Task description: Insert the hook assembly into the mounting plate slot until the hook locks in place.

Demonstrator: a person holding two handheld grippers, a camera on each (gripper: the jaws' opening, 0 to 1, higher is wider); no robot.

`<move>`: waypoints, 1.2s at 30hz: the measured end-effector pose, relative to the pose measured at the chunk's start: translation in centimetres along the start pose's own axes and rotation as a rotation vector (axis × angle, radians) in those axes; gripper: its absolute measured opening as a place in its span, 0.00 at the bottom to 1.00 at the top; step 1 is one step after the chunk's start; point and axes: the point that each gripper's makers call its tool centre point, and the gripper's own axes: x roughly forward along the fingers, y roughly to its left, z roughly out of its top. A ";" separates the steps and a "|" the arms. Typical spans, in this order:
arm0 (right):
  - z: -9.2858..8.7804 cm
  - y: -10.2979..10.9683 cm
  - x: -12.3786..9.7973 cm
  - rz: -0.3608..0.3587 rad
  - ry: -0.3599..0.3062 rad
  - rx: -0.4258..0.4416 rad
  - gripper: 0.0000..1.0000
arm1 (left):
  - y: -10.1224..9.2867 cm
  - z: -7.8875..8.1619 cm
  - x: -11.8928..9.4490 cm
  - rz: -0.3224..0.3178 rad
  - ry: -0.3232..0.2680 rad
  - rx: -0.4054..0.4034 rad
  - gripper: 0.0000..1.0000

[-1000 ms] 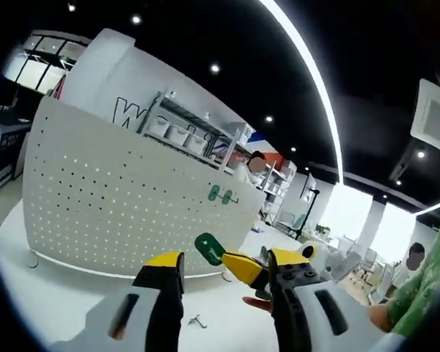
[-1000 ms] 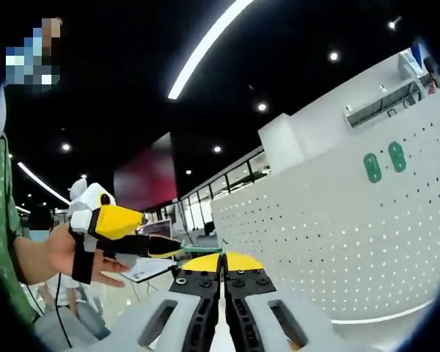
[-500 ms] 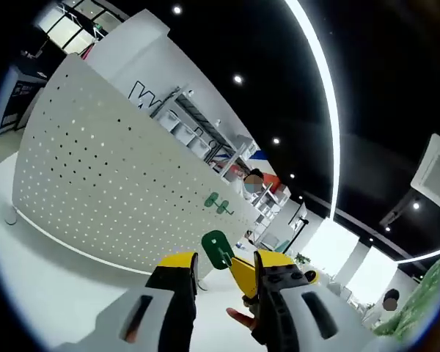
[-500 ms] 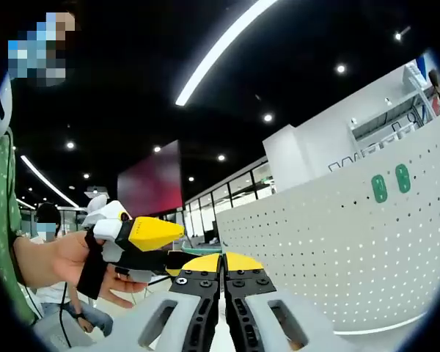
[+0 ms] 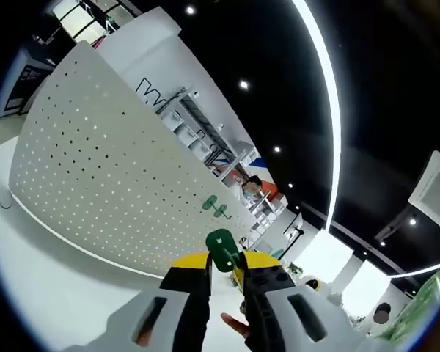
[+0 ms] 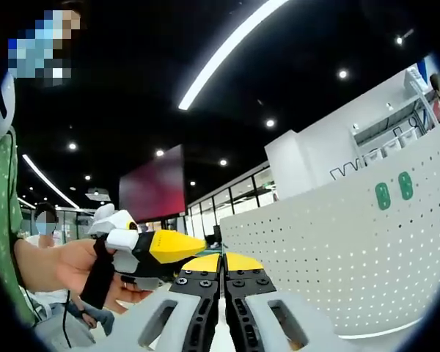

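Note:
A white pegboard mounting plate (image 5: 117, 183) stands upright on the table; in the right gripper view the same plate (image 6: 337, 257) is at the right. A green hook piece (image 5: 221, 246) sticks up between the yellow-tipped jaws of my left gripper (image 5: 224, 262), which have narrowed around it. My right gripper (image 6: 221, 258) has its jaws pressed together, and the hook itself is hidden at their tips. The left gripper (image 6: 169, 246) reaches in from the left, its yellow tip meeting the right gripper's tips. Both grippers are well short of the plate.
Two green pieces (image 5: 215, 207) sit side by side on the plate, also seen in the right gripper view (image 6: 394, 191). A white table (image 5: 44, 279) lies under the plate. Shelving with bins (image 5: 198, 128) stands behind. A hand (image 6: 59, 268) holds the left gripper.
My left gripper's jaws have narrowed from wide apart to close around the green hook. In the right gripper view the left gripper has moved in to meet the right gripper's tips.

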 end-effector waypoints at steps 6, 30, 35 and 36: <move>-0.1 0.5 0.0 0.016 -0.002 -0.009 0.00 | -0.1 0.1 0.0 -0.008 -0.002 -0.006 0.10; -0.8 1.5 -0.2 0.018 0.036 -0.031 0.00 | -0.4 0.5 -0.5 0.020 -0.017 0.090 0.03; -1.1 1.5 -0.1 0.020 0.054 -0.025 0.00 | -0.3 0.5 -0.7 0.036 -0.015 0.126 0.03; -1.2 1.5 -0.1 0.020 0.057 -0.029 0.00 | -0.3 0.5 -0.8 0.039 -0.016 0.137 0.03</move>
